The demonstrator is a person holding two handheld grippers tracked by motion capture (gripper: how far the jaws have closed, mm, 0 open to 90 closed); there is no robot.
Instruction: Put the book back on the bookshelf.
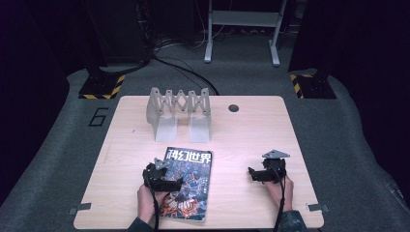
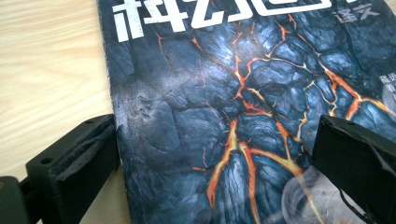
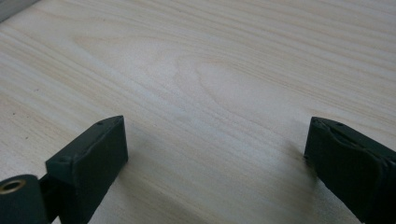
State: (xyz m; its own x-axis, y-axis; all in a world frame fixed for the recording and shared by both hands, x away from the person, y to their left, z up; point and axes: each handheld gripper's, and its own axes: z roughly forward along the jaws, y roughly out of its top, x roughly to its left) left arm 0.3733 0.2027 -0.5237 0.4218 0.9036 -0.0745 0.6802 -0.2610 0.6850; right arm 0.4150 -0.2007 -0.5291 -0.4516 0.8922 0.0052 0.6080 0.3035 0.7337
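A magazine (image 1: 187, 183) with a dark blue cover, orange lava cracks and white characters lies flat on the wooden table (image 1: 251, 130), near its front edge. My left gripper (image 1: 170, 185) sits over the magazine's left part with its jaws wide apart. In the left gripper view one jaw rests on the table beside the magazine's (image 2: 243, 102) edge and the other hovers over the cover. My left gripper (image 2: 215, 163) holds nothing. My right gripper (image 1: 252, 174) lies low over bare wood to the right of the magazine, open and empty (image 3: 215, 149).
A grey metal book stand (image 1: 180, 113) with zigzag dividers stands at the back middle of the table. A small round hole (image 1: 234, 108) is in the tabletop behind it to the right. Cables and a metal frame (image 1: 241, 29) lie on the floor beyond.
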